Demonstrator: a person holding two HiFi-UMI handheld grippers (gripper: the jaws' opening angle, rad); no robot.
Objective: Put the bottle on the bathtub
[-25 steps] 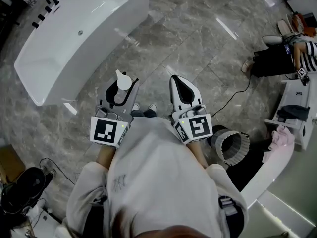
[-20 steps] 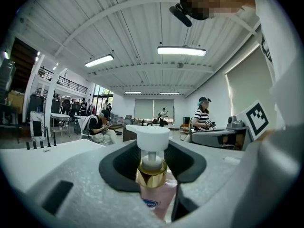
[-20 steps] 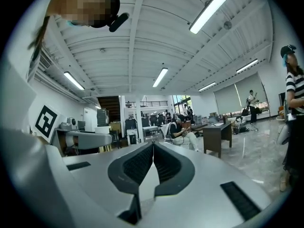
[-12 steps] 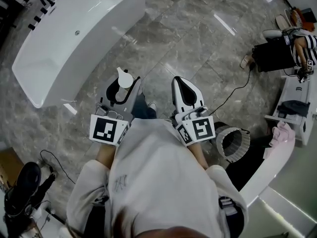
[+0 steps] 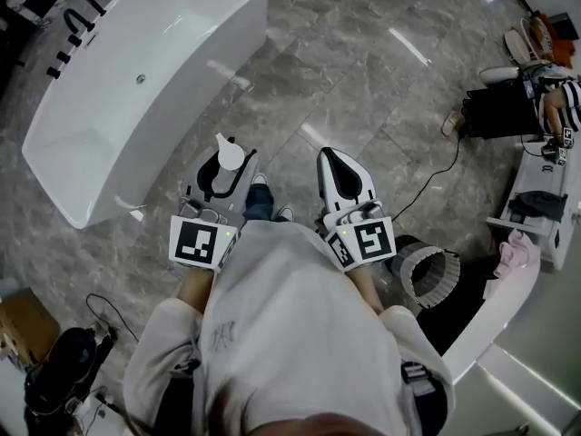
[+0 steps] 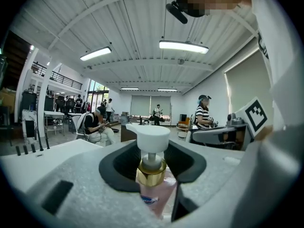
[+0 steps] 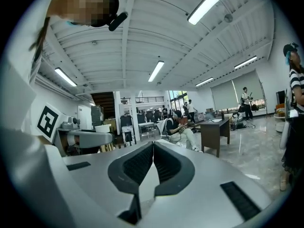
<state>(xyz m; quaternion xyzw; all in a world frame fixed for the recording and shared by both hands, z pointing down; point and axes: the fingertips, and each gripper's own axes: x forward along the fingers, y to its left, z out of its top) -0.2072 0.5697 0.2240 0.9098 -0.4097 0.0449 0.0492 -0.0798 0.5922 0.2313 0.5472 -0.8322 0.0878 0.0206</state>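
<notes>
We see the white bathtub (image 5: 136,80) at upper left on the grey stone floor (image 5: 363,89). Our left gripper (image 5: 224,166) clamps the pink pump bottle (image 6: 154,186) upright, well apart from the tub. Our right gripper (image 7: 153,160), beside it, holds its jaws pressed together, empty.

The head view looks steeply down onto the bathtub (image 5: 136,107) and floor (image 5: 363,89). Both gripper views sit low, close behind their jaws, facing level toward the same seated person (image 6: 95,125).
</notes>
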